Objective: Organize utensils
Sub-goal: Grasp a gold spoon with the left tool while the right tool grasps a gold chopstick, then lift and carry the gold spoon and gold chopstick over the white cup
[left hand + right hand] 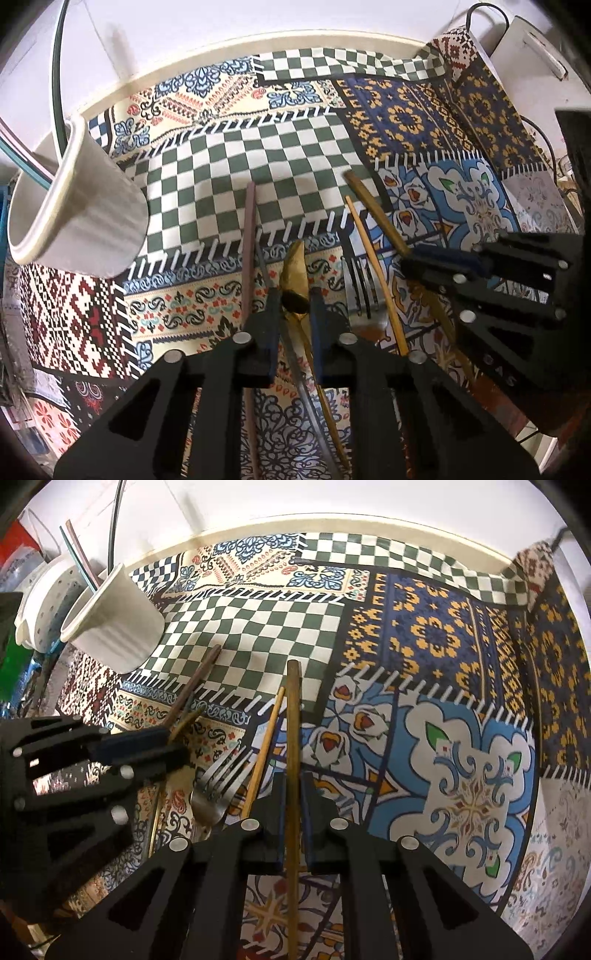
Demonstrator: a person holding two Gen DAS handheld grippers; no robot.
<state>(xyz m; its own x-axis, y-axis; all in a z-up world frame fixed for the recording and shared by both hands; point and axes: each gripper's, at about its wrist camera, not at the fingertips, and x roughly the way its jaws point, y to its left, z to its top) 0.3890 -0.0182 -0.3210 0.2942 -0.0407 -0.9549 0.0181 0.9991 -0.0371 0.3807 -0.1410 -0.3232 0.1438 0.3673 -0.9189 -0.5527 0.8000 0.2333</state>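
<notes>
Several utensils lie on a patterned cloth (258, 166). My left gripper (294, 299) has its jaws close around a gold spoon (295, 266), beside a dark knife blade (295, 354) and a brown stick (249, 236). My right gripper (293, 782) is shut on a long brass-coloured utensil handle (293, 720); it also shows in the left wrist view (410, 262). A silver fork (218, 779) and a thin wooden chopstick (267, 734) lie between the grippers. A white cup (77, 199) stands at the left, also in the right wrist view (114, 620).
A white perforated holder (40, 602) with straws stands behind the cup. A white wall and the table's rim (258, 44) run along the back. A white appliance (535, 62) with cables sits at the far right.
</notes>
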